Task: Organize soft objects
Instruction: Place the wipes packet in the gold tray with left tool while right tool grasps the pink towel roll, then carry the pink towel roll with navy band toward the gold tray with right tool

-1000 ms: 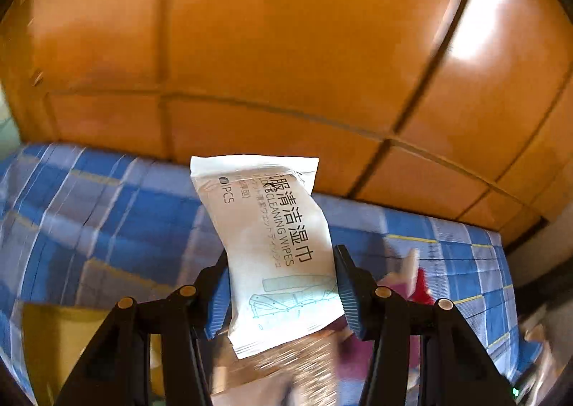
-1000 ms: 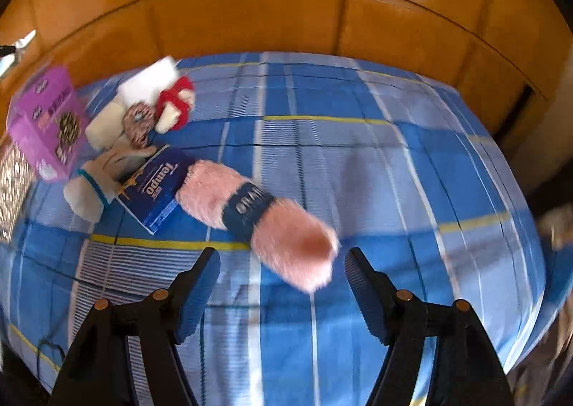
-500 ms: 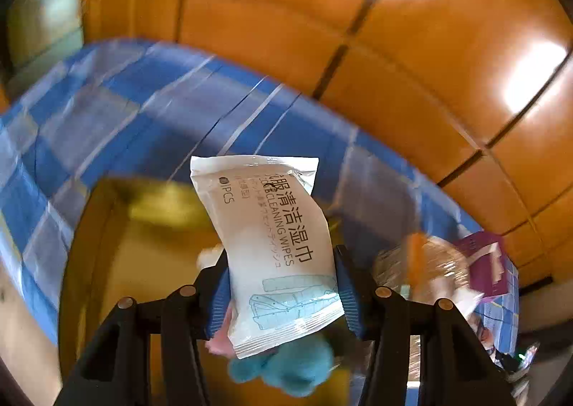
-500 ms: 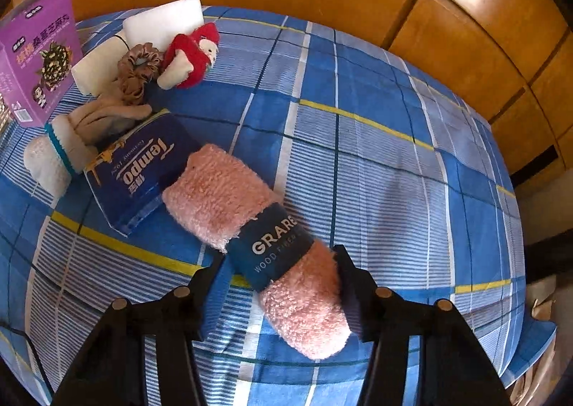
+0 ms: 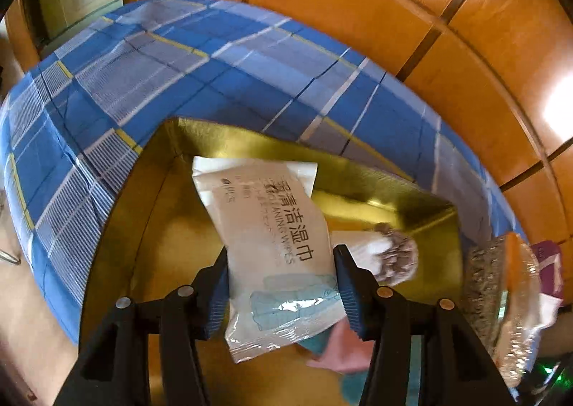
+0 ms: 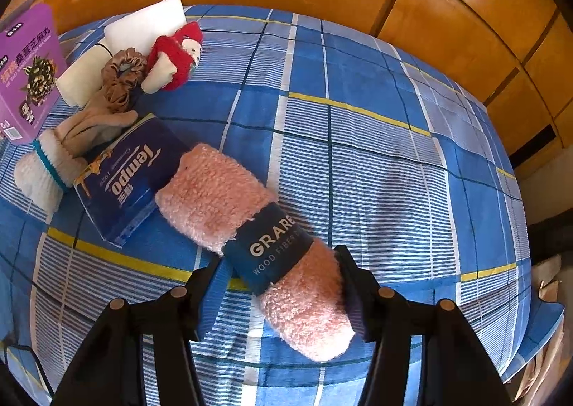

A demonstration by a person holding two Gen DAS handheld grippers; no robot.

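Pink rolled towel (image 6: 250, 227) — long axis diagonal; near end lower-right.

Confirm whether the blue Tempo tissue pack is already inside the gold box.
No, the Tempo tissue pack lies on the plaid cloth beside the pink towel roll.

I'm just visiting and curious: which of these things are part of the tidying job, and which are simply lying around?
Part of the job:
- wipes packet in left claw
- gold box
- pink towel roll between right claw pads

Lying about:
- tissue pack
- purple carton
- red doll
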